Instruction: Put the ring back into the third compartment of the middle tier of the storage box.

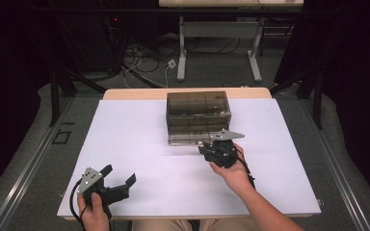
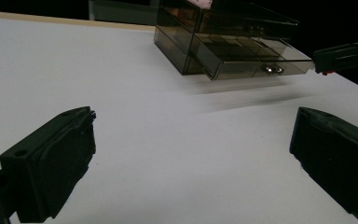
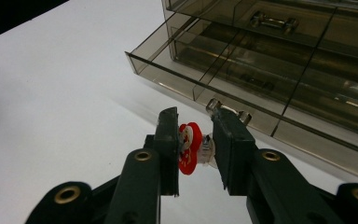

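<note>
L gripper jaws apart, R gripper clamping red piece, smoked drawer box, white tabletop, cables on floor.

The high view looked forward and down from above the person's side, taking in the whole white tabletop, the floor beyond it and the smoky drawer box near the far middle. The left gripper view sat low, close to the tabletop at its near left corner, and faced across it toward the drawer box, well off. The right gripper view rode very close to the drawer box, looking slightly down at its open bottom drawer. All three views shared that box and the white surface around its front.
</note>
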Tool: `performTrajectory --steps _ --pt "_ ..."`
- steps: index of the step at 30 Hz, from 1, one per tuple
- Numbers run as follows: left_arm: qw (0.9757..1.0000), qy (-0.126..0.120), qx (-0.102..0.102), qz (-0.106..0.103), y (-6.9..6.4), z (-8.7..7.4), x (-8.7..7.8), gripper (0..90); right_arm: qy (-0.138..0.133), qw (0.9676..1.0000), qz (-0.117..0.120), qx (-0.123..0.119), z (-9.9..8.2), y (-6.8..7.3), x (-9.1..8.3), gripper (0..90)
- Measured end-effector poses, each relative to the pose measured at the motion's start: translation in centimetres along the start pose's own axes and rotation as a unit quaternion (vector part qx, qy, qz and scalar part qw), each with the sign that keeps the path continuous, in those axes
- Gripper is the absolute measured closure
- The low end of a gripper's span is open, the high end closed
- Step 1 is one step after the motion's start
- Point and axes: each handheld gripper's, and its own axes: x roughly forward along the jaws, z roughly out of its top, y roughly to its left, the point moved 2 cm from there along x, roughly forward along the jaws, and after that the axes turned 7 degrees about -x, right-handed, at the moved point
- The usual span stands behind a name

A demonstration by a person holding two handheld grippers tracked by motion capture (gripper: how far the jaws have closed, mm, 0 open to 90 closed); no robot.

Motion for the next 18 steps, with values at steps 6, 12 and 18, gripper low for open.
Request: performTrajectory --steps 6,12,18 --pt "1.0 0.0 0.0 0.0 0.0 0.0 0.0 0.4 0.001 0.9999 -0.009 0.008 0.5 -0.6 -0.1 72.6" --pt "1.0 0.001 0.0 0.0 0.0 0.0 0.0 0.4 0.0 0.9998 -0.014 0.01 1.0 -1.2 -0.2 72.6" --pt "1.0 0.001 0.0 0.0 0.0 0.0 0.0 0.4 0.001 0.9997 -0.024 0.011 1.3 -1.8 0.0 72.6"
